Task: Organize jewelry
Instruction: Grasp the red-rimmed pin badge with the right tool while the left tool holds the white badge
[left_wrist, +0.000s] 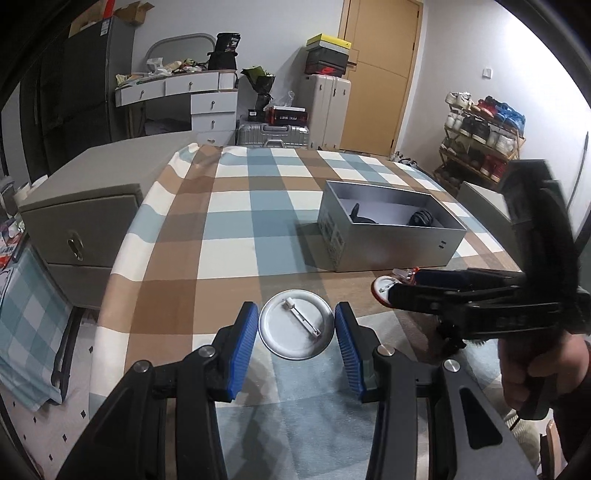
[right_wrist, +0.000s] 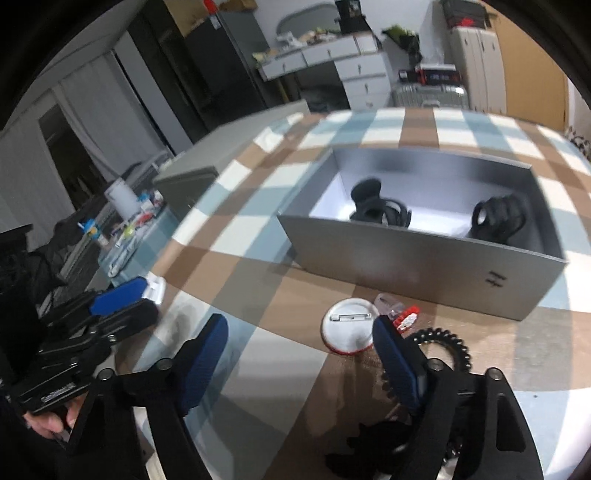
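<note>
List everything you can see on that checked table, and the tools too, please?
Box: one, grey, open, far side of the cloth.
Dark items: two, black, inside the box, kind unclear.
Silver badge: one, pin side up, between the left gripper's fingers, not gripped.
Red-rimmed badge: one, white back up, near the box.
Red and clear bit: one, beside that badge.
Coil hair tie: one, black, near the right gripper.
Tablecloth: one, blue, brown, white.
Left gripper: open.
Right gripper: open.
</note>
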